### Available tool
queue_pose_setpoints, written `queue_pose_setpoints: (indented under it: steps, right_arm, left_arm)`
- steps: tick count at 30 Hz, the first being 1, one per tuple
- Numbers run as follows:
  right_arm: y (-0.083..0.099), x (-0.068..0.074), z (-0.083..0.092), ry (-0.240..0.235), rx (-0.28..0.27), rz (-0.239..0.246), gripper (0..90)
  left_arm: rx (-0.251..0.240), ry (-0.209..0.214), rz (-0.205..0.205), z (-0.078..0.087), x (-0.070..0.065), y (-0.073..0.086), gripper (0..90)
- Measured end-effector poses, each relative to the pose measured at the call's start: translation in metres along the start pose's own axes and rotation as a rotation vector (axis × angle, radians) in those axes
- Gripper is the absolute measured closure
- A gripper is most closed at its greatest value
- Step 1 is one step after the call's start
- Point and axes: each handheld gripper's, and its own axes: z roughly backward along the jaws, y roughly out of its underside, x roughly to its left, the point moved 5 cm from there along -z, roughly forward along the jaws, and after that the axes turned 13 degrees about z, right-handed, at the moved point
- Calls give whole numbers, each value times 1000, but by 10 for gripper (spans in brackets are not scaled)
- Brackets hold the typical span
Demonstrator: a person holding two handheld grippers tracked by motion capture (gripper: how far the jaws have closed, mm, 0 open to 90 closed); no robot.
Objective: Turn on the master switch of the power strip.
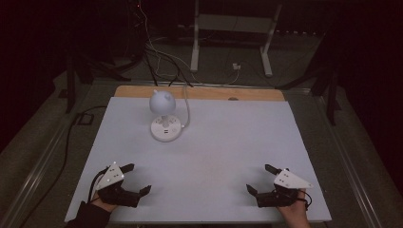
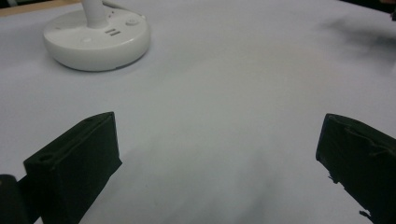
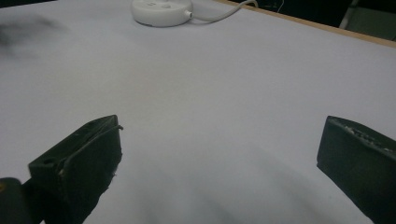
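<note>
- Lamp point(image 1: 163, 102): I see a small white desk lamp with a rounded head, upright on its round base point(image 2: 97, 39) at the far left of the bench point(image 1: 228, 142); its white cable point(image 1: 186, 111) trails off over the far edge.
- Left gripper point(image 1: 135, 179): I hold it at the near left corner, jaws spread wide with nothing between them; the left gripper view shows bare white surface between them and the lamp base beyond, well apart.
- Right gripper point(image 1: 259, 178): I hold it at the near right corner, jaws likewise wide and empty; the base point(image 3: 161, 10) lies far off.
- Progress: by my reading nothing is done yet; the lamp stands untouched, and the whole reach toward it and any handling remain.
</note>
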Motion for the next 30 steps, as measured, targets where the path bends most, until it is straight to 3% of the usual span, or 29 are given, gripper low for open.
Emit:
queue_pose_setpoints:
  steps: [11, 30]
  right_arm:
    - [-4, -3, 4, -5, -23, -24, 0]
    - [-6, -3, 5, 36, -37, -4, 0]
  left_arm:
    - [15, -3, -29, -1, -2, 2, 1]
    - [-7, 23, -8, 1, -3, -2, 0]
